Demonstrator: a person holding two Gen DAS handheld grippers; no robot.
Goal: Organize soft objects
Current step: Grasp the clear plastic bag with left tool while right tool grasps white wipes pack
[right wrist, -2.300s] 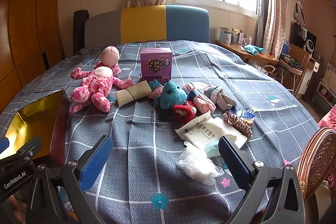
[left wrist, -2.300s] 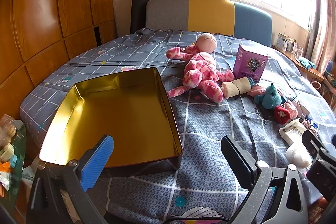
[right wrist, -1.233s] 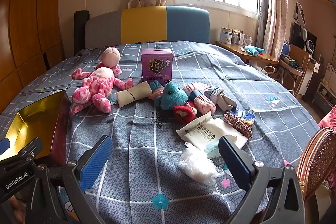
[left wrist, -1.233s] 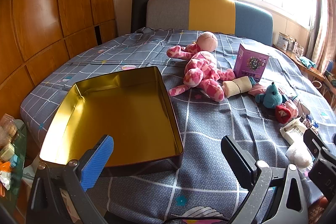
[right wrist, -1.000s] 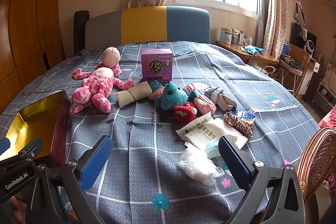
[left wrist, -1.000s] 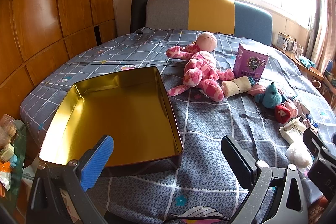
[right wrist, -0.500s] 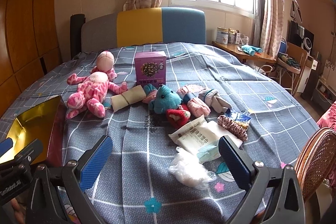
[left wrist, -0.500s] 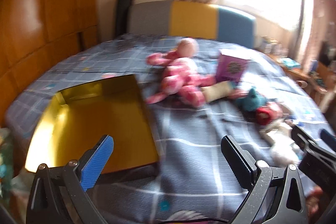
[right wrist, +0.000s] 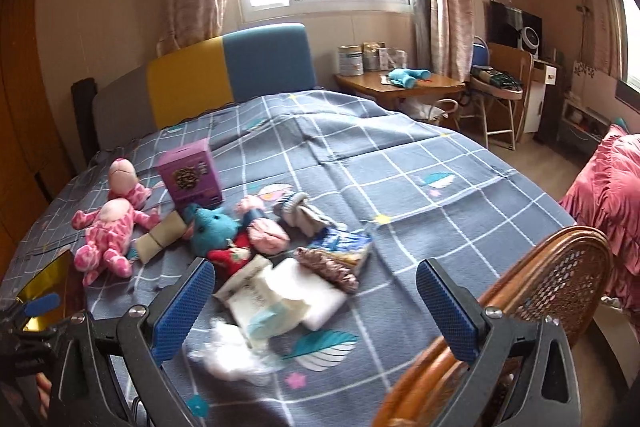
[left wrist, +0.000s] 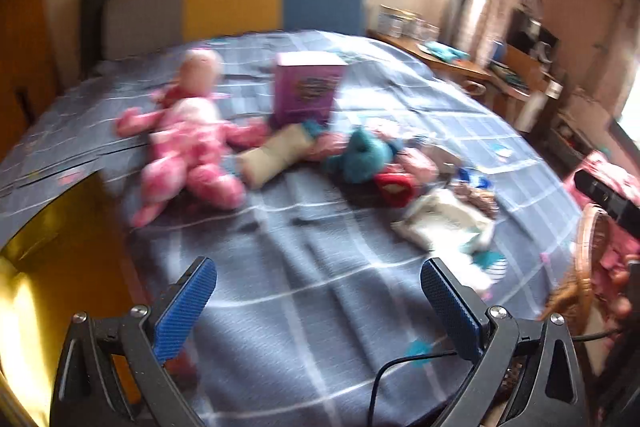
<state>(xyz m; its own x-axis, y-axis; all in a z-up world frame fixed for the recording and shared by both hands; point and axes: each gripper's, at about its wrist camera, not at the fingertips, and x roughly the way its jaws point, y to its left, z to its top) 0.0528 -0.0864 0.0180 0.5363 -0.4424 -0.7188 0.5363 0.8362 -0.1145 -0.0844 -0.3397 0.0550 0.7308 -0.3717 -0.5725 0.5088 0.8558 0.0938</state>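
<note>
Soft toys lie in a row on the blue checked bedspread: a pink plush doll (left wrist: pixel 188 143) (right wrist: pixel 110 235), a beige roll (left wrist: pixel 276 157) (right wrist: pixel 158 233), a teal plush (left wrist: pixel 362 157) (right wrist: pixel 214 227), a red piece (left wrist: pixel 394 187) and a pink and grey doll (right wrist: pixel 280 223). A white pack (right wrist: pixel 272 291) and a crumpled plastic bag (right wrist: pixel 230 347) lie nearer. A gold tin tray (left wrist: pixel 44 267) (right wrist: pixel 48 277) sits at the left. My left gripper (left wrist: pixel 318 307) is open and empty above the bedspread. My right gripper (right wrist: pixel 314 307) is open and empty above the white pack.
A purple box (left wrist: pixel 306 91) (right wrist: pixel 190 175) stands behind the toys. A wicker chair back (right wrist: pixel 560 279) stands at the bed's near right edge. A headboard (right wrist: pixel 224 71) is at the back, a desk (right wrist: pixel 396 87) and a pink bed (right wrist: pixel 608 203) to the right.
Both grippers have swung to the right. The tray has slid toward the left edge of both views and the chair has come into the right wrist view. Both stay open.
</note>
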